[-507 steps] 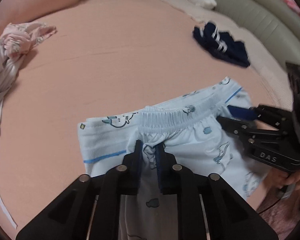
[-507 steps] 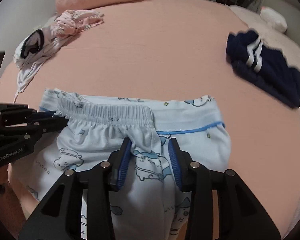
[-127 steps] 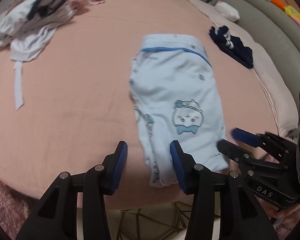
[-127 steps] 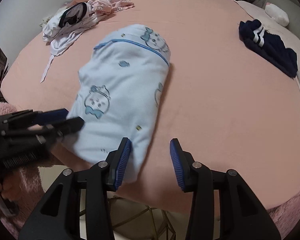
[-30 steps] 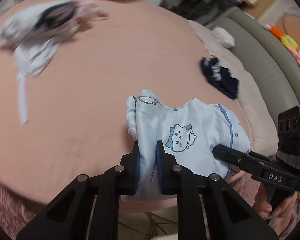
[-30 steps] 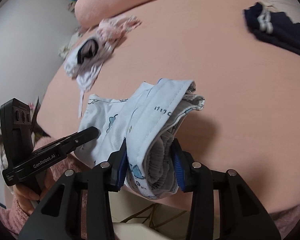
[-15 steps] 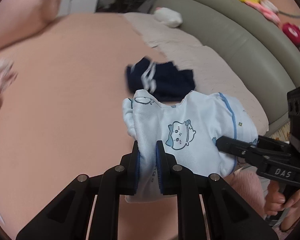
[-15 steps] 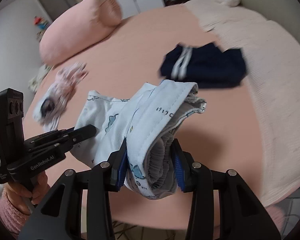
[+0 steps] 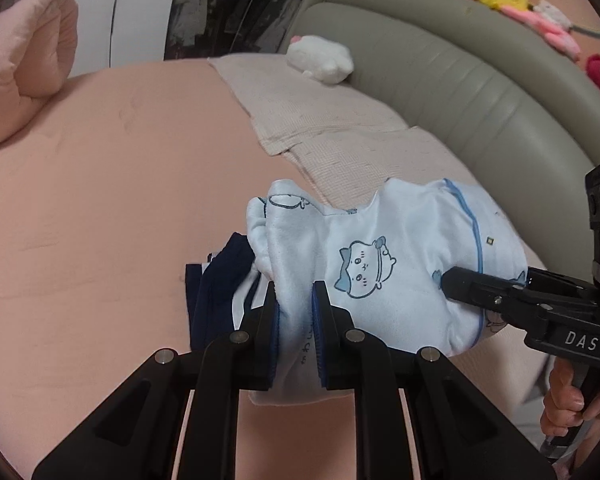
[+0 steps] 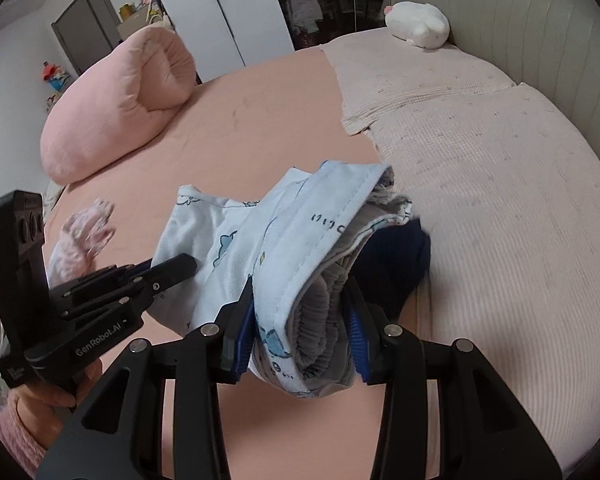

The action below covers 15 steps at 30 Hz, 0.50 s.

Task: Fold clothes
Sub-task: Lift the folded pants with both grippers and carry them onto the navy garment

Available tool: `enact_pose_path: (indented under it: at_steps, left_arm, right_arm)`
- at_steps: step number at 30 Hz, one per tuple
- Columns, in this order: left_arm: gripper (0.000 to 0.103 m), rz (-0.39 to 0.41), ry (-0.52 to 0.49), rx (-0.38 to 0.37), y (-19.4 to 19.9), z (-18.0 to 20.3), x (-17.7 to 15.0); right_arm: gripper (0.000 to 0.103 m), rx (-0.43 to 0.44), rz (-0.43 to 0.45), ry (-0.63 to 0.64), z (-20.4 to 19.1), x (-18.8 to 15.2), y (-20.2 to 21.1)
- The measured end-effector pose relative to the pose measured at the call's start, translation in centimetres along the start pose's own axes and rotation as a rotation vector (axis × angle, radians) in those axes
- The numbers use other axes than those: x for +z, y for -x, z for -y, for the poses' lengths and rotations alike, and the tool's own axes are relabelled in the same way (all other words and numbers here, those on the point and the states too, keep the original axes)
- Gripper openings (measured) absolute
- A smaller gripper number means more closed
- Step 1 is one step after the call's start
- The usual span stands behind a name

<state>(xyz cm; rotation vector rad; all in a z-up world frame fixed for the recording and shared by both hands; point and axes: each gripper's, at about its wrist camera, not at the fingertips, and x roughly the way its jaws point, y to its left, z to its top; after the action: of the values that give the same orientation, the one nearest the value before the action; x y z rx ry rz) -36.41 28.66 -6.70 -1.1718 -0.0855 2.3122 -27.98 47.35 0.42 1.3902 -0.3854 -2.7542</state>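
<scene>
Left wrist view first: the left gripper (image 9: 294,312) has its jaws clamped on one end of the folded light-blue pajamas (image 9: 380,264), the ones with the little cartoon cat print and blue piping. The bundle is held up off the bed (image 9: 100,200), not lying on it. Over on the right side of this view, the right gripper (image 9: 450,280) is pinching the other end of the same bundle. Right underneath and a bit left of the pajamas there's a navy garment with white stripes (image 9: 216,292) lying on the pink sheet. Further back a beige blanket (image 9: 340,128) covers the bed's right side, a white plush toy (image 9: 320,58) sits near the grey-green headboard (image 9: 460,80), and a rolled pink duvet (image 9: 24,64) is at far left.

Right wrist view: the right gripper (image 10: 302,322) has its jaws wide but squeezing the thick rolled end of the pajamas (image 10: 284,240), so you can see the grey ribbed waistband layers bunched between them. The left gripper (image 10: 176,266) comes in from the left, gripping the far end. The navy garment (image 10: 392,268) is peeking out just behind and under the bundle, next to the beige blanket (image 10: 500,200). A pink crumpled garment (image 10: 84,236) lies at the left edge of the bed, near the pink duvet (image 10: 120,108).
</scene>
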Motion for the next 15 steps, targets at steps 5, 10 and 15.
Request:
enact_pose_path:
  at_steps: [5, 10, 15]
  left_arm:
    - [0.016, -0.079, 0.019, 0.048, -6.4, -1.7, -0.9]
    - [0.042, -0.11, 0.083, 0.012, -7.8, -4.0, -2.4]
    - [0.043, 0.041, -0.017, -0.002, -3.5, -2.9, -2.8]
  right_arm:
    - [0.041, -0.022, -0.061, 0.04, 1.9, -0.1, -7.3]
    - [0.043, -0.007, -0.124, 0.019, 4.0, -1.3, -11.6]
    - [0.043, 0.0, 0.132, -0.104, 5.0, -3.2, -6.2]
